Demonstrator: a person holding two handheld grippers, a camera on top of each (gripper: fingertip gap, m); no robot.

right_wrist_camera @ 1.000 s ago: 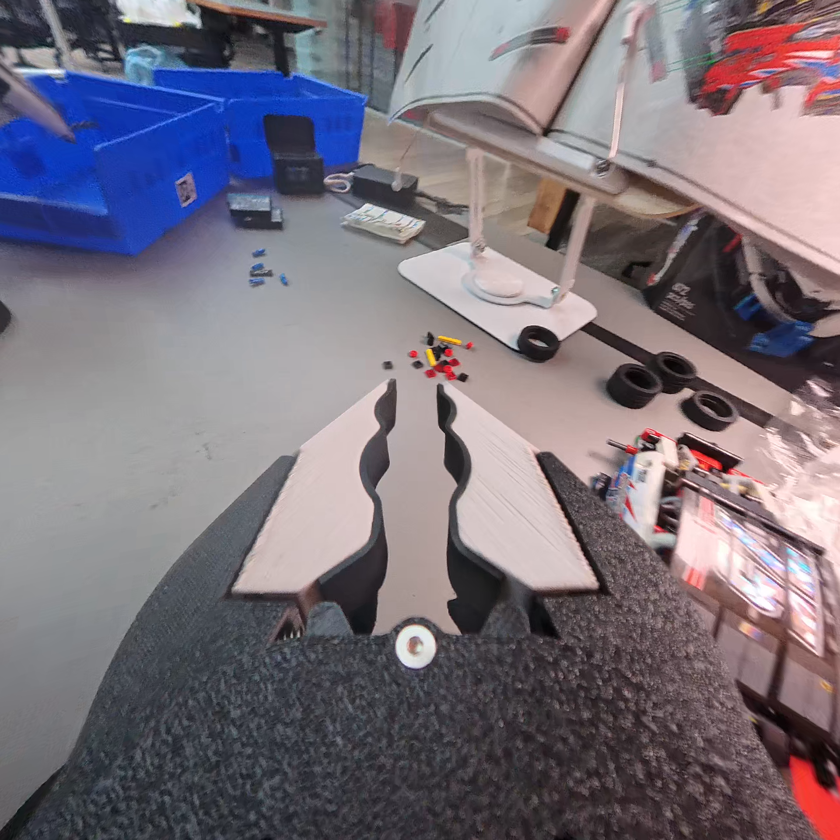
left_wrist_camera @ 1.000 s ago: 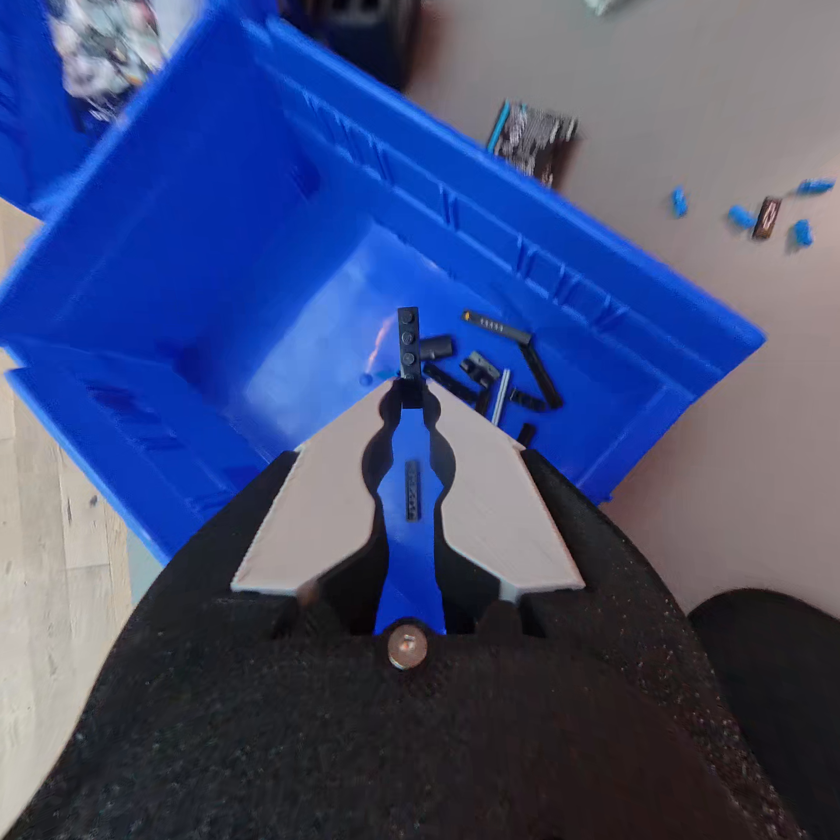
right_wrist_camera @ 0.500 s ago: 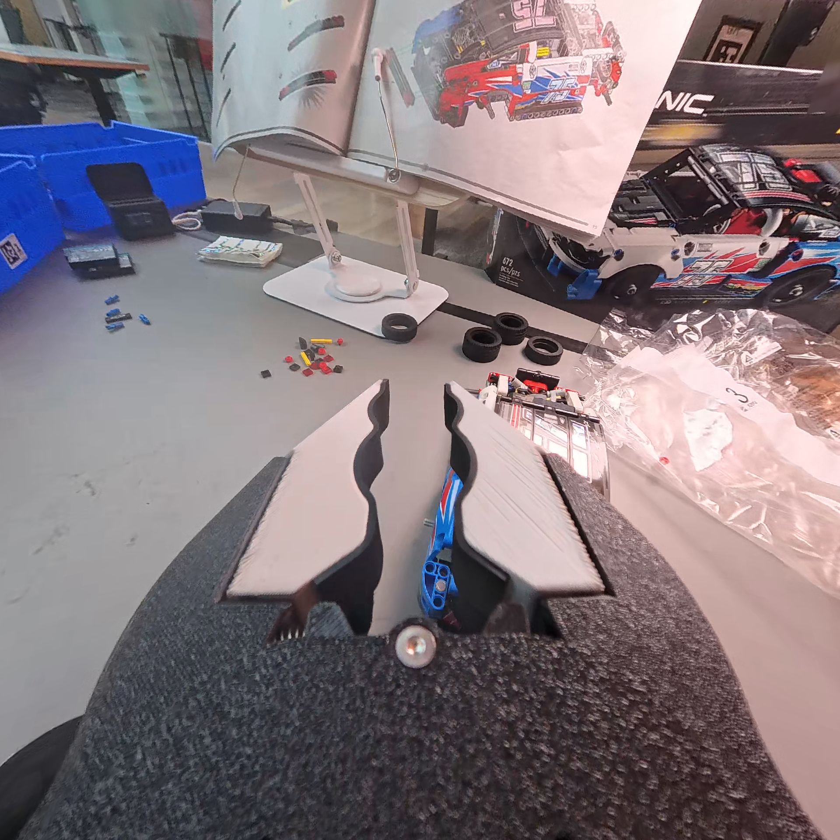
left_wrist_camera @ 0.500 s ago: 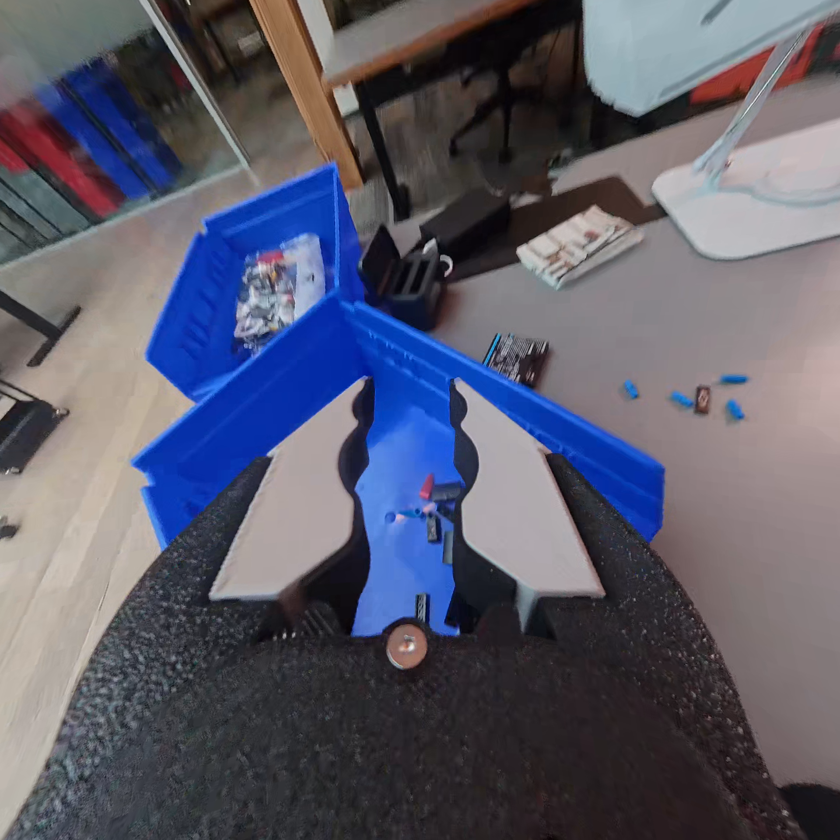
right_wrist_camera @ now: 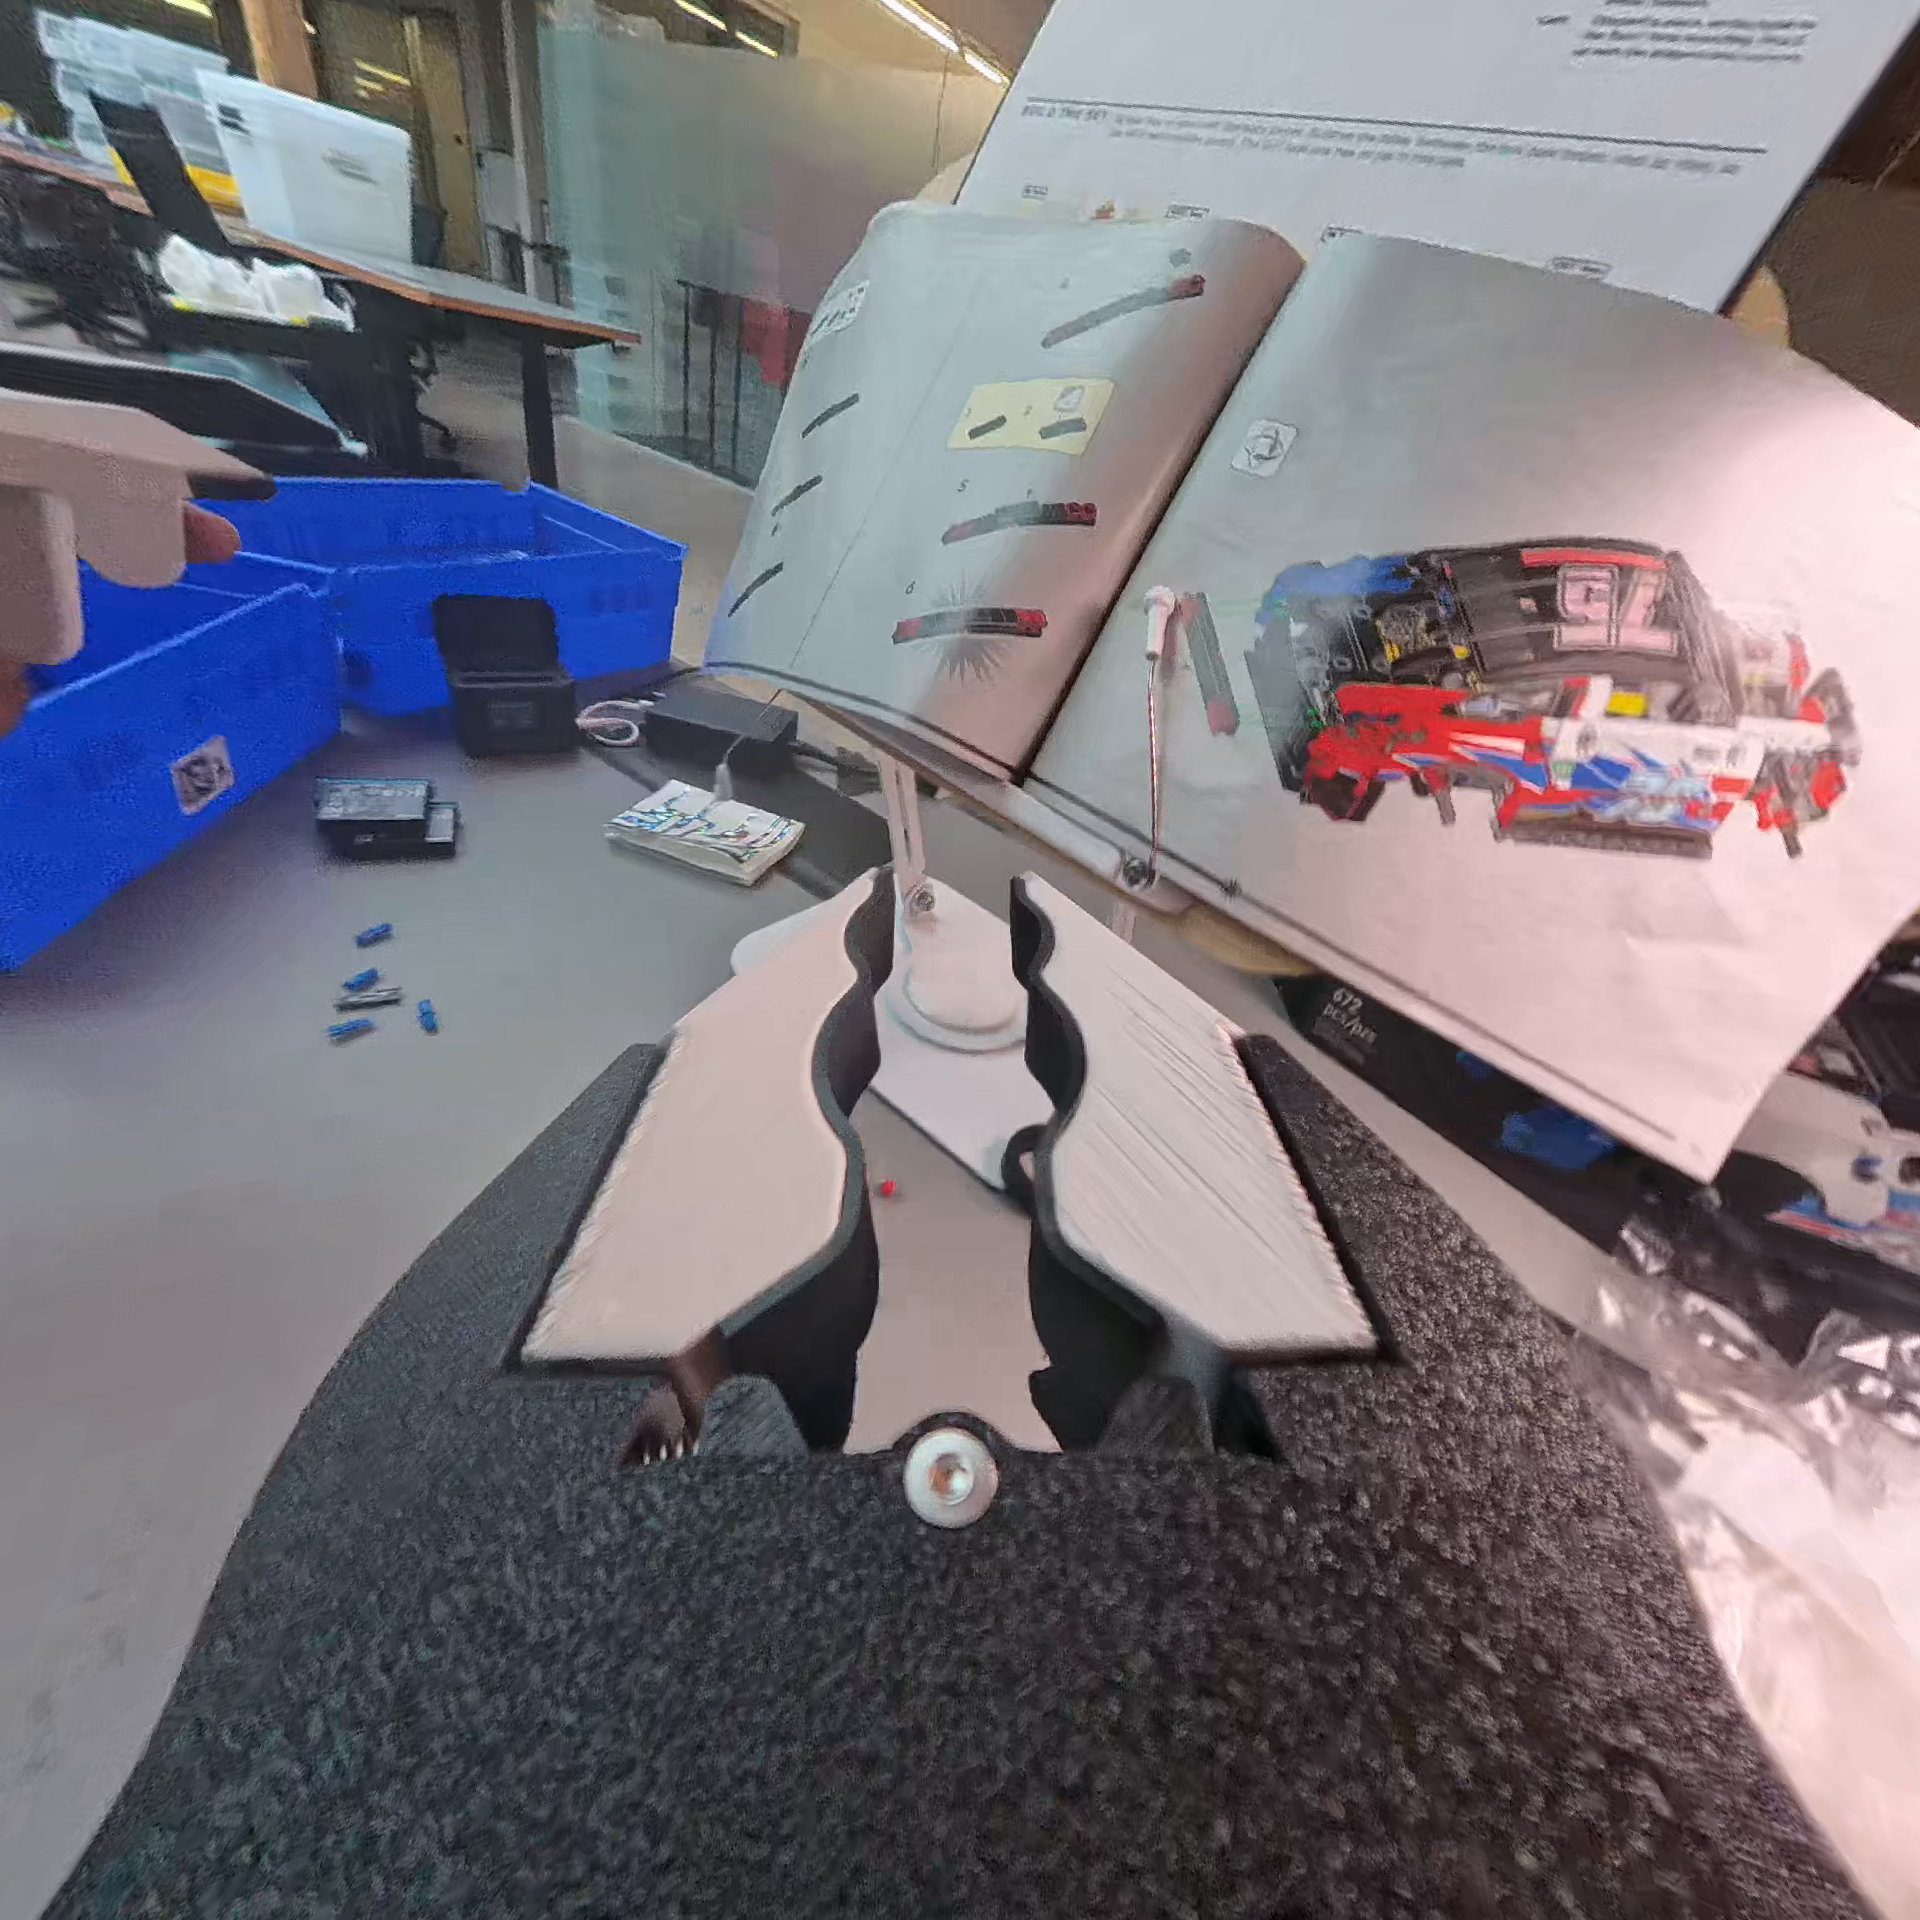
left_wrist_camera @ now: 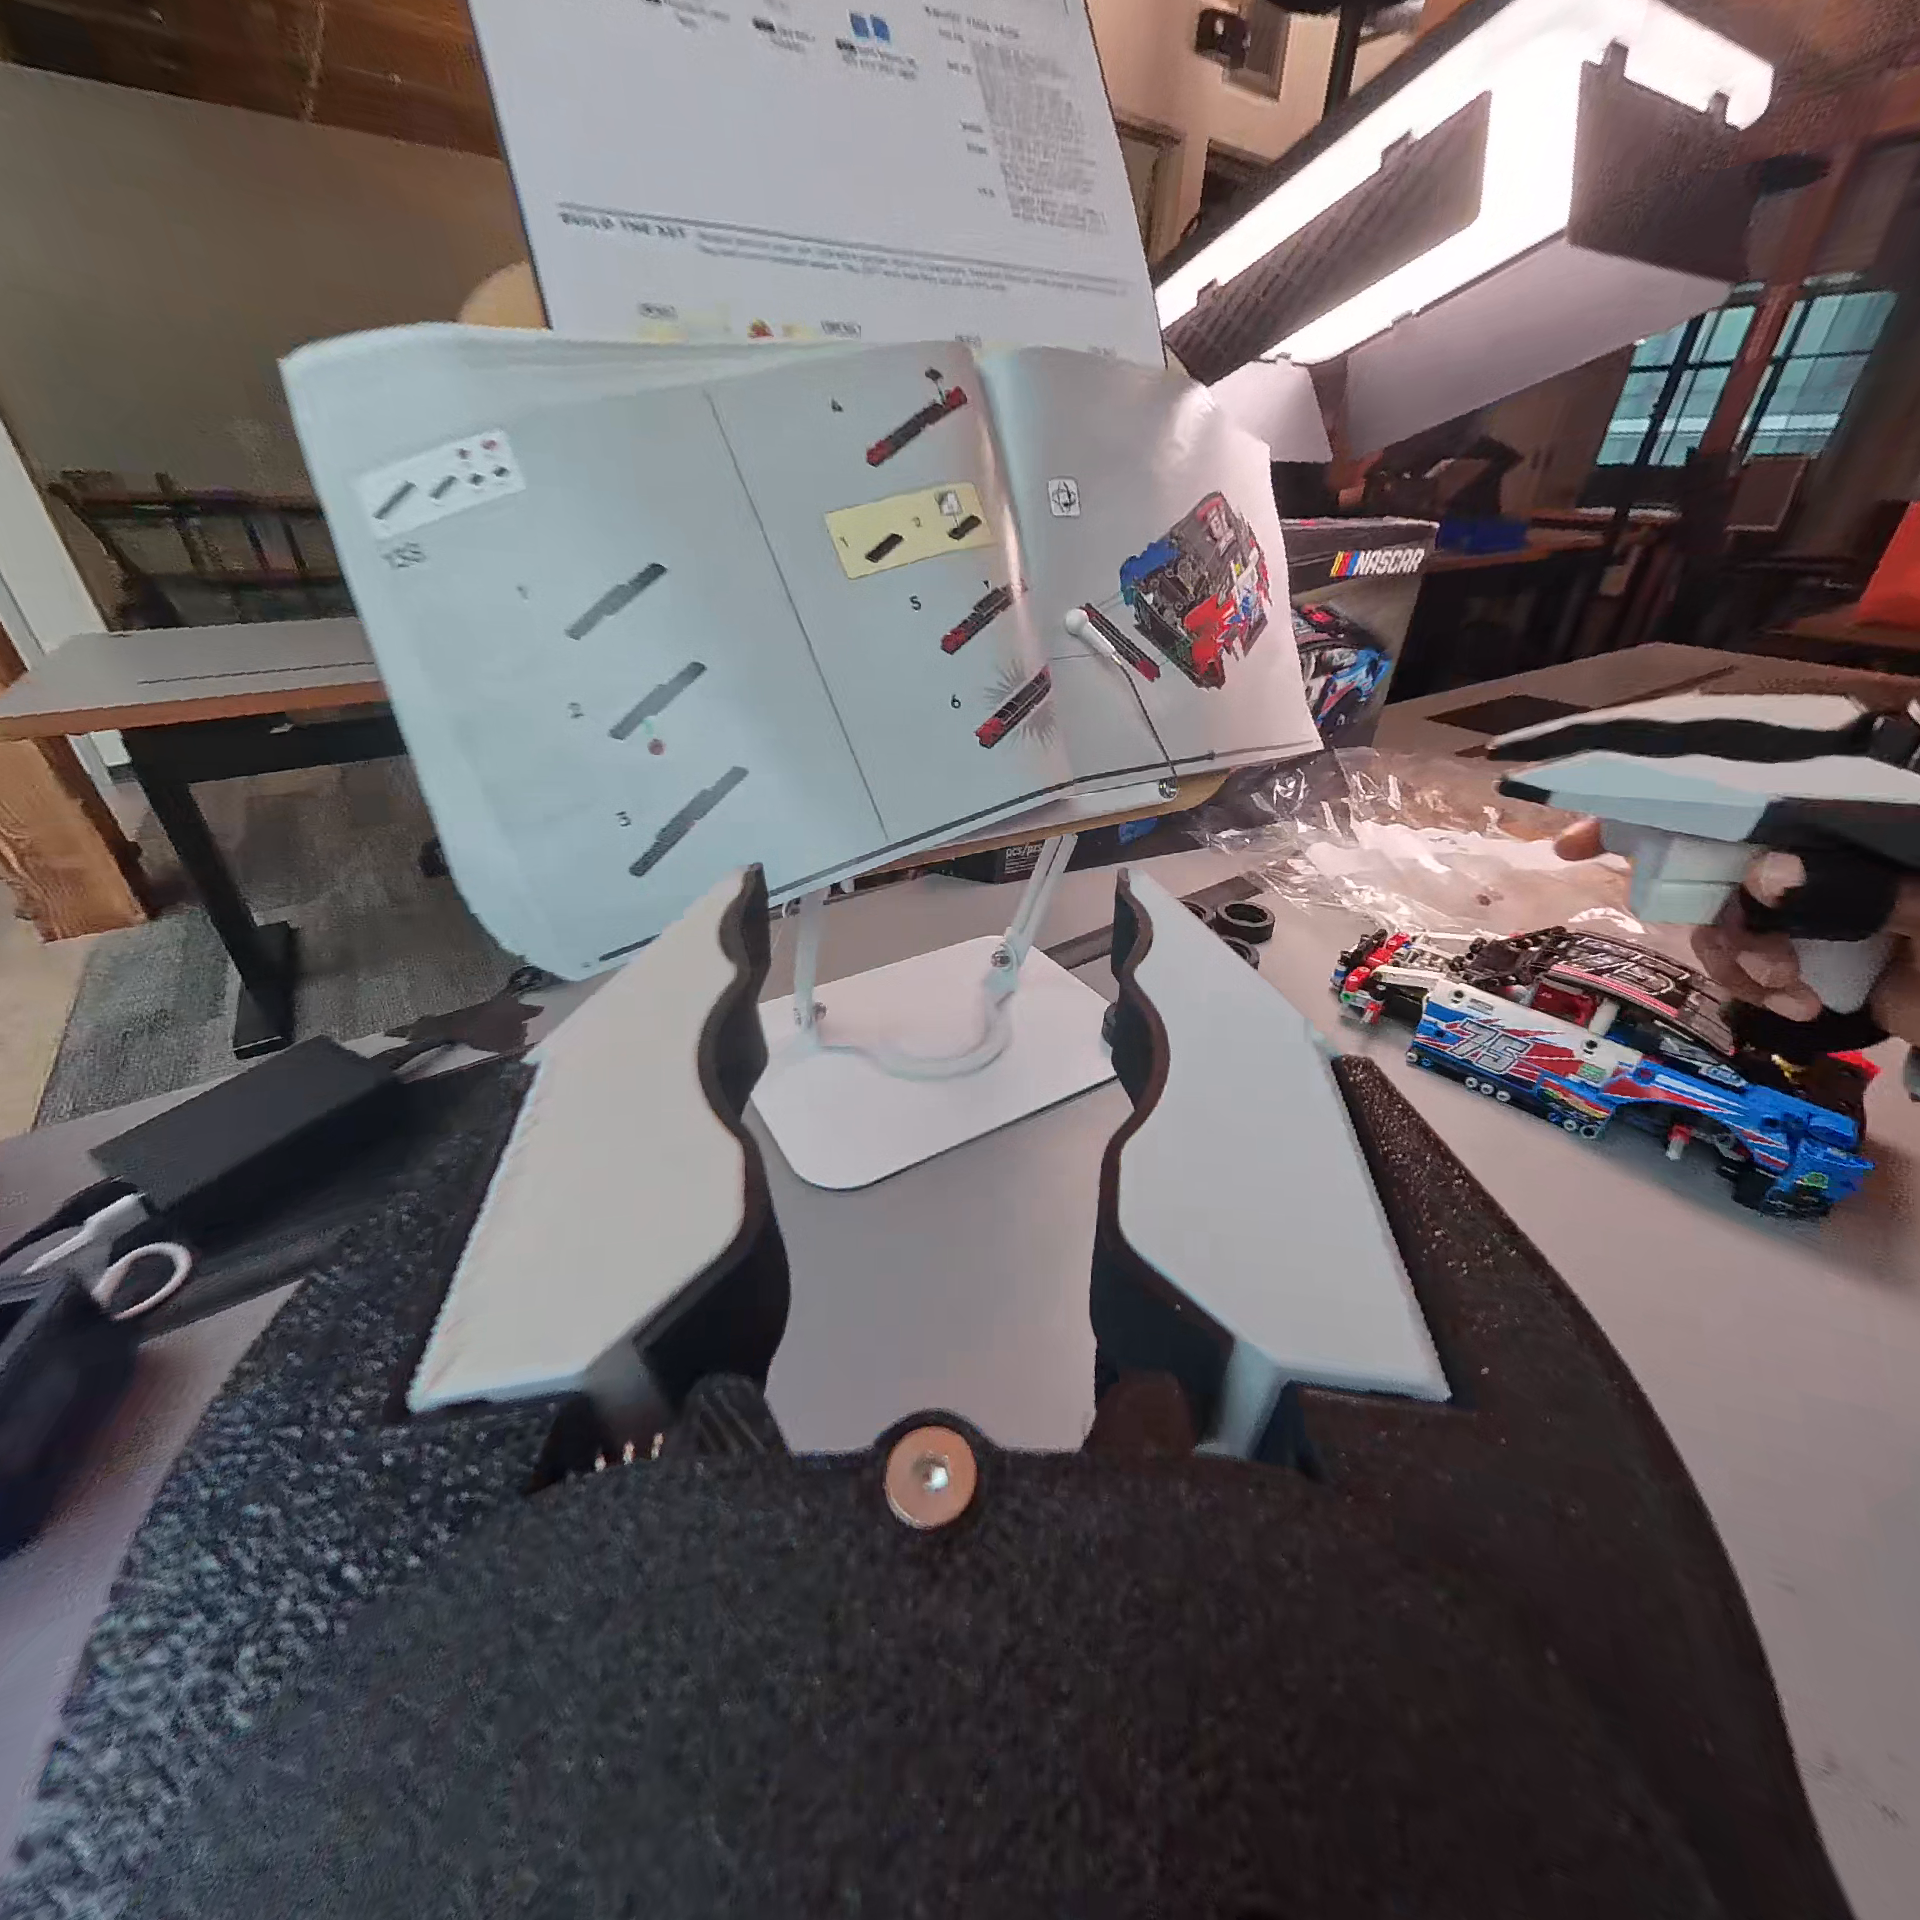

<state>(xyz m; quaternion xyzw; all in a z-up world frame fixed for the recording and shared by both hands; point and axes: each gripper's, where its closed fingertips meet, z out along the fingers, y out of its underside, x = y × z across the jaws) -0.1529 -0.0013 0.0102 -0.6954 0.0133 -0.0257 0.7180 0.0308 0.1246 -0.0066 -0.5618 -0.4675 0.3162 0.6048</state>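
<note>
Left wrist view, L to R: scissors (left_wrist_camera: pixel 125 1273) + black power brick (left_wrist_camera: pixel 239 1122) at far-L edge of grey tabletop (left_wrist_camera: pixel 1558 1351). Centre: left gripper (left_wrist_camera: pixel 940 894), jaws wide apart, nothing btwn them, touching nothing, aimed at white stand base (left_wrist_camera: pixel 935 1081). Open instruction book (left_wrist_camera: pixel 727 623) propped on the stand above, tilted back. Loose black tyres (left_wrist_camera: pixel 1242 920) just R of the base, crinkled clear bag (left_wrist_camera: pixel 1403 831) behind them. Further R: built model car (left_wrist_camera: pixel 1621 1049), blue/white/red w/ black roof, flat on tabletop; no wheels seen on it. Right gripper (left_wrist_camera: pixel 1501 769) seen side-on above the car, held in right hand (left_wrist_camera: pixel 1787 935); hand overlaps car's R end, contact y/n: can't tell.

Right wrist view, L to R: two blue bins (right_wrist_camera: pixel 156 727) side by side at far L, black case (right_wrist_camera: pixel 504 665) just beside them, flat black parts (right_wrist_camera: pixel 374 816) + scattered blue pins (right_wrist_camera: pixel 364 987) on the tabletop in front. Folded paper stack (right_wrist_camera: pixel 707 826) near the stand. Centre: right gripper's jaws apart, gap narrower than on the left one, empty. Tiny red piece (right_wrist_camera: pixel 886 1188) on the tabletop visible through the gap, not gripped. Far R: more clear bags (right_wrist_camera: pixel 1766 1558), well apart from both grippers.
</note>
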